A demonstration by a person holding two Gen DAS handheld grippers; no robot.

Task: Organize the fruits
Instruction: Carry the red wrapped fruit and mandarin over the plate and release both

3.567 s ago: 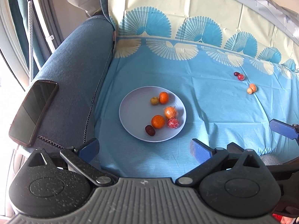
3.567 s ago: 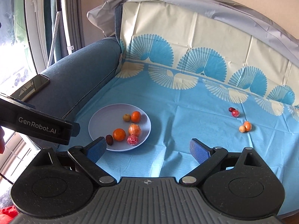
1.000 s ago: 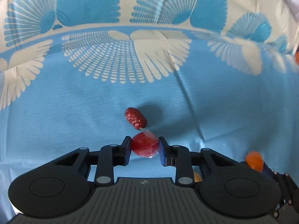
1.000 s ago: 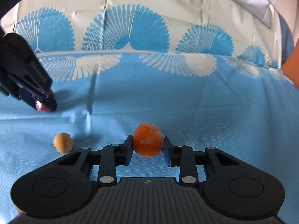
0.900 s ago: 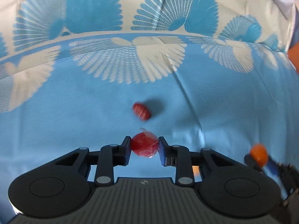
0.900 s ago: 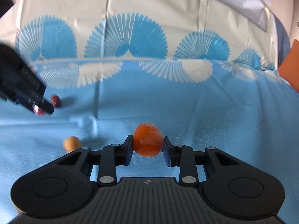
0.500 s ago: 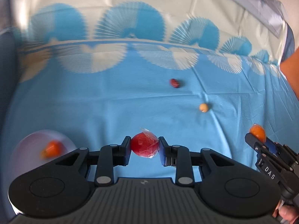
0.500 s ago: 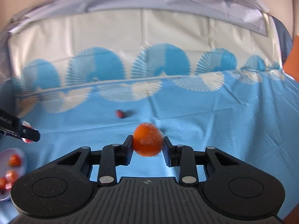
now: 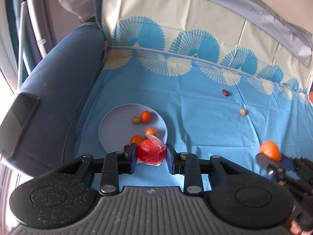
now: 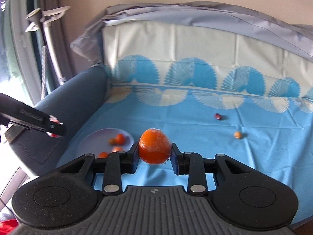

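My left gripper (image 9: 151,155) is shut on a red fruit in clear wrap (image 9: 150,153) and holds it above the near rim of the pale plate (image 9: 113,125). The plate holds several small orange fruits (image 9: 145,116). My right gripper (image 10: 155,152) is shut on a wrapped orange fruit (image 10: 154,148), held above the blue cloth to the right of the plate (image 10: 92,141); it also shows in the left wrist view (image 9: 271,153). A dark red fruit (image 9: 225,92) and a small tan fruit (image 9: 242,112) lie on the cloth at the far right.
A blue sofa armrest (image 9: 50,90) with a dark phone (image 9: 18,115) on it borders the left. The blue and cream patterned cloth (image 9: 195,105) covers the seat and runs up the backrest. A window frame stands at far left.
Both grippers have pulled back and swung left with their fruits. The plate has come into full view under my left gripper. The dark red and tan fruits are now far off at the right.
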